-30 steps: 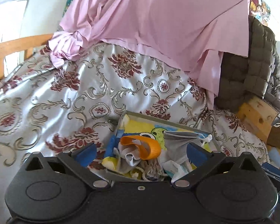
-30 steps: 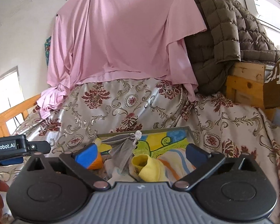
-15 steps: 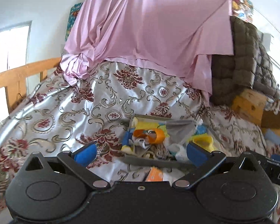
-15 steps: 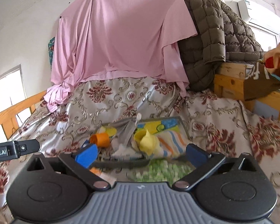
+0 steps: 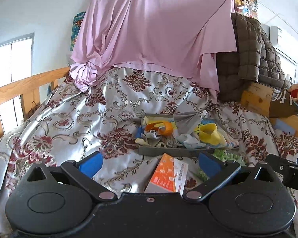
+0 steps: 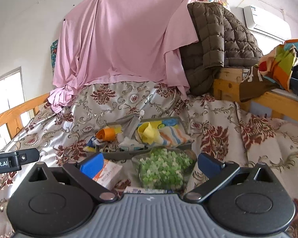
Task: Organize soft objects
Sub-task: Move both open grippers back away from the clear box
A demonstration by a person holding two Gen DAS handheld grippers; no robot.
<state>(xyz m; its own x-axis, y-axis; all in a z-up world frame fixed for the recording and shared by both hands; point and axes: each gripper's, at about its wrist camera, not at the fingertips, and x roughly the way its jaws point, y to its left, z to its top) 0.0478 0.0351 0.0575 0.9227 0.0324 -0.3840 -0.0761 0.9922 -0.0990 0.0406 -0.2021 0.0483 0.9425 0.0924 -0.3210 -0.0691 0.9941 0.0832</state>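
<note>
Socks and other small soft pieces fill one grey tray (image 5: 174, 151) that sits on the patterned satin bedspread (image 5: 69, 119), ahead of both grippers. In the tray, one rolled orange sock (image 5: 165, 128) lies at the left, one yellow sock (image 5: 209, 133) at the right, and one grey drawstring pouch (image 5: 185, 122) leans between them toward the back. One orange-and-blue striped cloth (image 6: 171, 135) lies at the tray's right end, and a tangle of grey and white pieces in the front cannot be counted.

Just in front of the tray, on the bedspread, lie two things outside it: one orange-and-white box (image 5: 167, 176) on the left and one clear bag of green bits (image 6: 163, 170) on the right, the bag touching the tray's front wall.

The left gripper (image 5: 149, 163) hovers over the box with its two blue pads spread wide and nothing between them. The right gripper (image 6: 149, 163) hangs over the bag, its fingers likewise spread apart and empty.

Behind the bed hang one pink sheet (image 5: 155, 29) and one brown quilted jacket (image 6: 218, 45), the jacket draped over a wooden frame (image 6: 228, 81).
</note>
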